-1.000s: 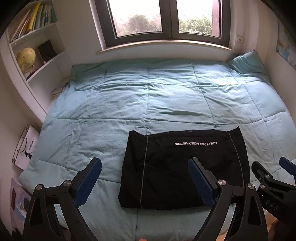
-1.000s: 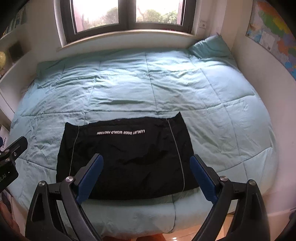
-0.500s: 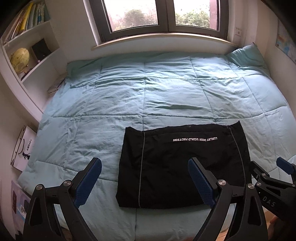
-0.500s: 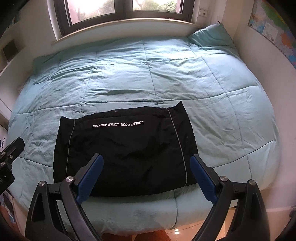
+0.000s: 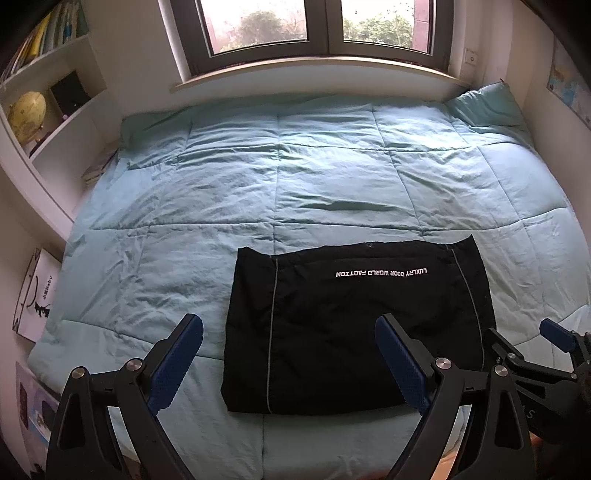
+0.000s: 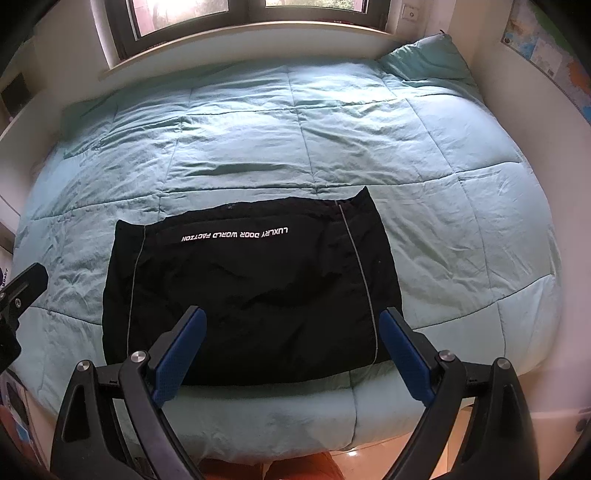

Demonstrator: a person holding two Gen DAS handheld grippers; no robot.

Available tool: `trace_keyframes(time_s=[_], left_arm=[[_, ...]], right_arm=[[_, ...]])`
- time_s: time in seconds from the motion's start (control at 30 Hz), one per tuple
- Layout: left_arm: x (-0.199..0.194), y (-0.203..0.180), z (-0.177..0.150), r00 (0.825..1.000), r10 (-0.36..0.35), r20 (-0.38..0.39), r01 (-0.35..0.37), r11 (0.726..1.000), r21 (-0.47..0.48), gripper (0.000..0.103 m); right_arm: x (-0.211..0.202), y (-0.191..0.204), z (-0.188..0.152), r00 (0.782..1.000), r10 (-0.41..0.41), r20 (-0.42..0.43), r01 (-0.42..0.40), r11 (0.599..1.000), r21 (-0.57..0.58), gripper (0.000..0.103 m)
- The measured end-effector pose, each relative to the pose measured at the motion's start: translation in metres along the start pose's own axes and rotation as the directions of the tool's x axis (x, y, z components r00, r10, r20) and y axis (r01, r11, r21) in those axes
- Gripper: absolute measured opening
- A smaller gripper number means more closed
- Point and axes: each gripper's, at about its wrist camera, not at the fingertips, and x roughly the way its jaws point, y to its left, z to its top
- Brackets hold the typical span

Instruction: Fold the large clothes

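While both tools hang above the near edge of the bed, the left gripper (image 5: 288,354) has its blue-padded jaws spread wide and holds nothing, touching nothing. The right gripper (image 6: 291,343) is spread just as wide, likewise empty and clear of the cloth. A folded black garment with white lettering and thin grey piping (image 6: 251,280) lies flat on the light blue quilted bedspread (image 6: 295,129), near the bed's near edge and beyond both pairs of jaws; from the left wrist view it sits to the right of centre, from the right wrist view slightly left. Its near hem seems to lie just short of the bed's edge, though the fingers hide part of it. Beyond the garment the bedspread runs broad to a blue pillow (image 5: 484,107) at the far right and a dark-framed window (image 5: 317,33). A white bookshelf (image 5: 55,122) bounds the left side, a wall the right.
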Motion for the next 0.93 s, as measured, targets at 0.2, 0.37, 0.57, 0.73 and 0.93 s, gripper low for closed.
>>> trace_keyframes(time_s=[0.2, 0.37, 0.57, 0.73, 0.93], left_arm=[[0.005, 0.002, 0.001, 1.0, 0.0, -0.007, 0.001, 1.0, 0.001, 0.094], [0.007, 0.001, 0.002, 1.0, -0.003, -0.009, 0.003, 1.0, 0.007, 0.094], [0.01, -0.001, 0.005, 1.0, -0.001, -0.007, 0.001, 1.0, 0.012, 0.094], [0.013, -0.001, 0.006, 1.0, 0.003, -0.005, -0.003, 1.0, 0.011, 0.094], [0.014, -0.004, 0.008, 0.999, 0.016, 0.033, -0.018, 0.999, 0.046, 0.094]], right_arm=[[0.007, -0.002, 0.001, 1.0, 0.003, -0.021, -0.003, 1.0, 0.008, 0.095], [0.012, 0.001, 0.002, 0.999, 0.009, -0.038, -0.009, 1.0, 0.002, 0.095], [0.014, 0.003, 0.003, 0.999, 0.009, -0.041, -0.009, 1.0, -0.005, 0.095], [0.016, 0.004, 0.005, 0.999, 0.01, -0.049, -0.01, 1.0, 0.001, 0.095], [0.019, 0.004, 0.007, 0.999, 0.01, -0.052, -0.01, 1.0, 0.006, 0.095]])
